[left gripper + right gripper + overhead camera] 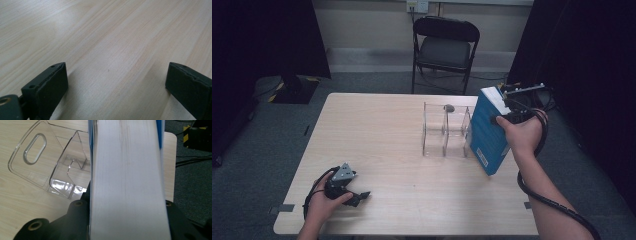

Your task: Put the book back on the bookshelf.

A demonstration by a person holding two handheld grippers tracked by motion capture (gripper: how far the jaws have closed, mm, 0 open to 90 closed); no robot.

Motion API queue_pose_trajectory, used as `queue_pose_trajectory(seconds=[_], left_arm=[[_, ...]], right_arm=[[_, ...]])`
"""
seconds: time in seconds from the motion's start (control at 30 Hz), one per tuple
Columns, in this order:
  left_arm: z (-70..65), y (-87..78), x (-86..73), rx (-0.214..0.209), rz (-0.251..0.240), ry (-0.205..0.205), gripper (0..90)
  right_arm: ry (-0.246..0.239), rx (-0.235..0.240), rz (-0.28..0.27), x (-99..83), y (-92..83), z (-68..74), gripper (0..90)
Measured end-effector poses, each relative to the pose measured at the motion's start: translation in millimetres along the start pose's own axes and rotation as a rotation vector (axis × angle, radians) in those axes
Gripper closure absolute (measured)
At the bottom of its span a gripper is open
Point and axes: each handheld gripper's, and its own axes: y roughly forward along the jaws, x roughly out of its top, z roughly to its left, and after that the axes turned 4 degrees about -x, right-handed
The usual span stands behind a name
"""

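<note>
- Holding the blue book (487, 132) in your right gripper (512, 118), you have it tilted in the air at the table's right edge, its jaws clamped on either side of the thick block of pages (127, 182).
- Just left of the book stands the clear acrylic file holder (446, 131), upright on the wooden table (387, 130); its nearest wall is close beside the book's cover, though you cannot tell whether they touch.
- From your right gripper view, the holder's dividers and the side panel with its oval handle slot (35, 148) lie to the left of the book.
- Your left gripper (357, 196) rests low at the near left of the table, well apart from the book and holder, its jaws spread wide with bare tabletop (112, 50) between them.
- Beyond the far edge of the table stands a black folding chair (445, 47), on the grey carpet.
- Your right gripper's cable (552, 200) loops down along your forearm.
</note>
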Motion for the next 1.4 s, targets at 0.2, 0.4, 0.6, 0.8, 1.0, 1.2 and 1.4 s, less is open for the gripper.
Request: queue_pose_trajectory(seconds=[0.2,0.4,0.6,0.8,1.0,1.2,1.4], left_arm=[[0.0,0.0,0.0,0.000,0.000,0.000,4.0],[0.0,0.0,0.0,0.000,0.000,0.000,3.9],[0.0,0.0,0.0,-0.001,0.000,0.000,4.0],[0.0,0.0,0.0,0.000,0.000,0.000,3.9],[0.0,0.0,0.0,0.000,0.000,0.000,4.0],[-0.1,0.0,0.0,0.001,-0.001,0.000,3.9],[-0.1,0.1,0.0,0.000,0.000,-0.001,3.9]], right_arm=[[0.031,-0.002,0.002,2.2,2.9,-2.5,61.8],[0.010,-0.017,0.002,5.4,4.8,1.4,61.8],[0.023,-0.018,0.005,7.6,6.7,2.6,61.8],[0.012,-0.035,0.006,9.1,8.5,3.5,61.8],[0.036,-0.035,-0.007,10.2,8.3,0.0,61.8],[0.033,-0.046,-0.020,11.2,10.1,2.3,61.8],[0.032,-0.045,-0.017,13.6,13.8,4.2,61.8]])
